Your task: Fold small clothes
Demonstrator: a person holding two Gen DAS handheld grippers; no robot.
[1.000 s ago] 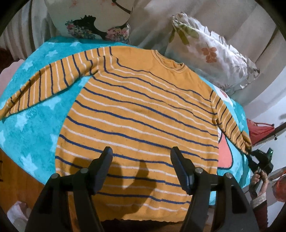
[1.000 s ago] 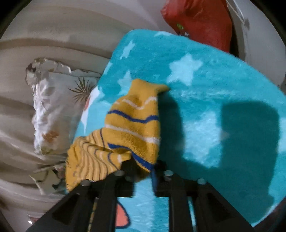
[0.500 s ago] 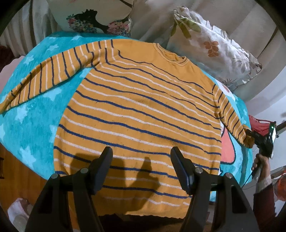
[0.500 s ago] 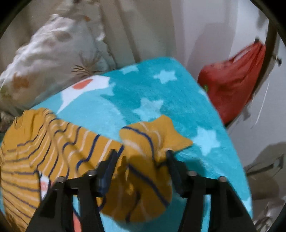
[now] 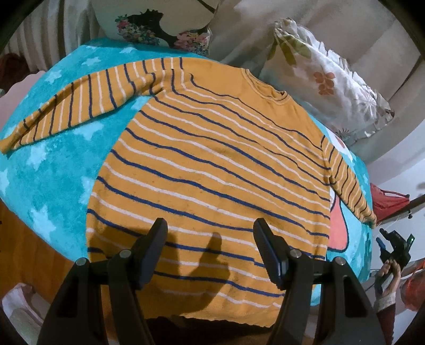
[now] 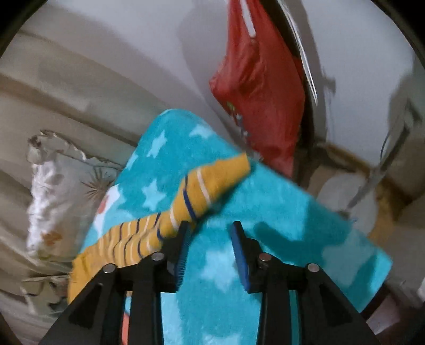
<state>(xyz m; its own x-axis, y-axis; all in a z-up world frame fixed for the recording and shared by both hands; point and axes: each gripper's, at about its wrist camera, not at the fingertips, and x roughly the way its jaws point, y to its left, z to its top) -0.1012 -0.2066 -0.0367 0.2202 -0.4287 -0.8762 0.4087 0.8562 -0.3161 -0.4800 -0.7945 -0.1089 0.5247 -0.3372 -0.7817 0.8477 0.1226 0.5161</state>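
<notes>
Nearest the left wrist camera, the left gripper [image 5: 209, 233] hangs with jaws apart, gripping nothing, above the hem of one mustard-yellow striped sweater [image 5: 212, 164]. The sweater lies flat on a teal star-patterned blanket [image 5: 45, 164], both sleeves spread outward. In the right wrist view, the right gripper [image 6: 209, 231] has just been opening; its jaws stand apart with only blanket between them, and the right sleeve cuff [image 6: 212, 180] lies released just beyond its left finger. Farther back rest two floral pillows, one [image 5: 326, 79] at right and one [image 5: 162, 24] behind. One red bag [image 6: 260, 87] hangs by the wall.
</notes>
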